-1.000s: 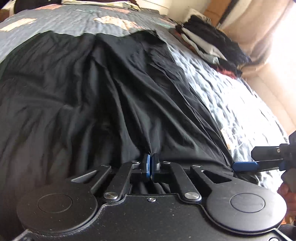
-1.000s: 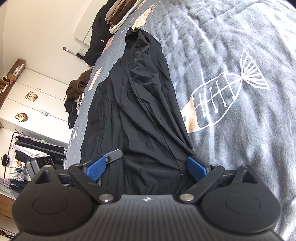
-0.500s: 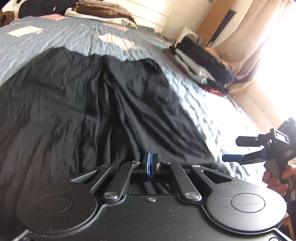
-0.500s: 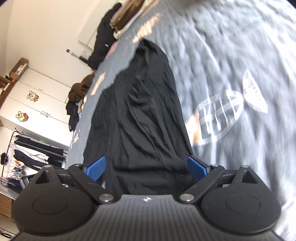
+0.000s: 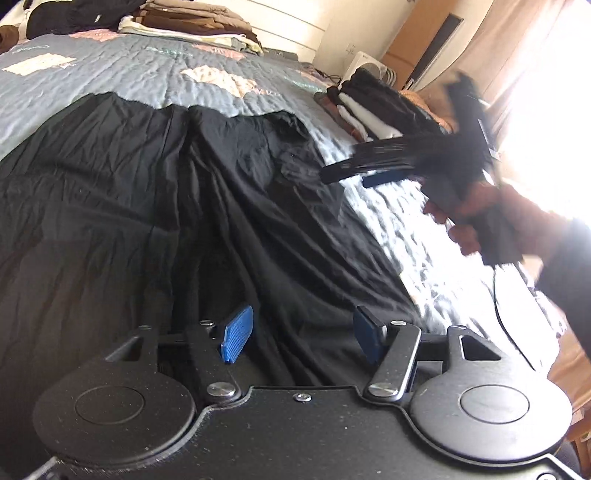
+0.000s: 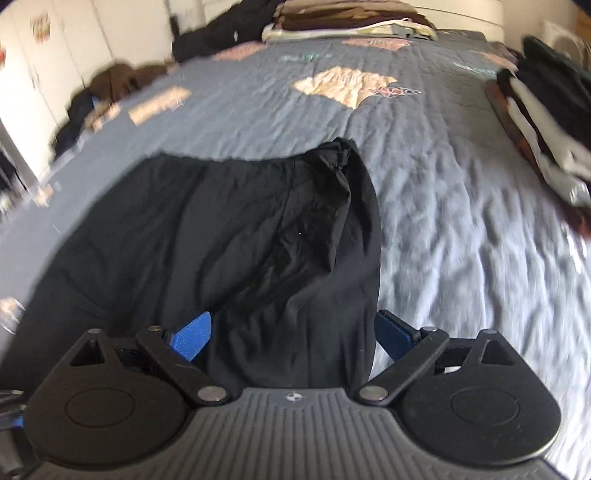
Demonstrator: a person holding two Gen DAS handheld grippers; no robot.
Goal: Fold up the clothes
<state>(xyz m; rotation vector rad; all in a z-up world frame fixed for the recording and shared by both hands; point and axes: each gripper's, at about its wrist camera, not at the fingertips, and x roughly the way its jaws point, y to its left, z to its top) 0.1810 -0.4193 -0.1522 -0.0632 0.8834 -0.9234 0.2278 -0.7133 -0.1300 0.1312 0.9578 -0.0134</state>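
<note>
A black garment [image 5: 155,206] lies spread and creased on a grey-blue bedspread [image 5: 122,66]. My left gripper [image 5: 301,338] is open just above the garment's near edge, nothing between its blue pads. In the left wrist view the right gripper [image 5: 343,175] hangs blurred above the garment's right side, held by a hand [image 5: 480,214]. The right wrist view shows the garment [image 6: 236,236] from above, its right part bunched into a ridge. My right gripper [image 6: 295,334] is open over the cloth, holding nothing.
Folded clothes are stacked at the head of the bed [image 5: 192,22] and in a pile on the right side [image 5: 373,107]. Dark clothes lie heaped at the bed's left edge [image 6: 110,81]. White cupboards [image 6: 55,44] stand beyond. Bare bedspread [image 6: 461,229] lies right of the garment.
My left gripper has opened and let go of the black cloth. The right gripper has lifted, swung over the garment and turned toward the head of the bed.
</note>
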